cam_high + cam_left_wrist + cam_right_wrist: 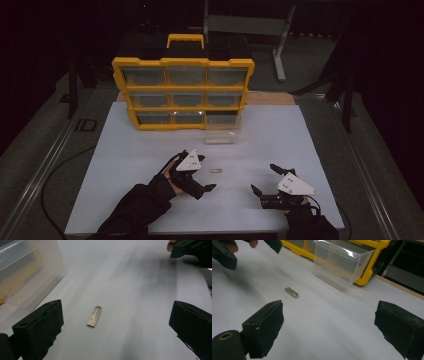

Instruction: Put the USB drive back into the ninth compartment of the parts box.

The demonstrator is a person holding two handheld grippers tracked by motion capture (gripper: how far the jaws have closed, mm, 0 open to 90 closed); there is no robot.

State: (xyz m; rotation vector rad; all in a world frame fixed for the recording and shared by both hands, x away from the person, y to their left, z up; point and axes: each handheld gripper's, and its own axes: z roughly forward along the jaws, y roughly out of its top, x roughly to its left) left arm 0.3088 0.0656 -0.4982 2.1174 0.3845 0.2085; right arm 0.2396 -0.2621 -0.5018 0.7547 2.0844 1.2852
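Hovering over the white desk (150, 150), we are holding our left hand-held gripper (204, 172) with its jaws spread wide and nothing between them, close beside the small flat silver metal stick (94, 316), which is lying flat on the bare surface a little in front of the clear plastic drawer bin (221, 133). In the left gripper view the stick is sitting between the two black jaws but nearer the left one, so we are judging that a closing squeeze may push it sideways instead of trapping it. It is also thin and lying flush on the desk, so the pads may be riding over its top and skating it away, or pressing into the desk itself. Our right hand-held gripper (262, 180) is waiting well apart to the right, equally wide open and empty, and we are seeing no risk of the two colliding unless both reach in together. The bin is standing pulled out of the yellow-framed organiser case (182, 92); a hasty lift towards it may be knocking its light wall and shifting it.
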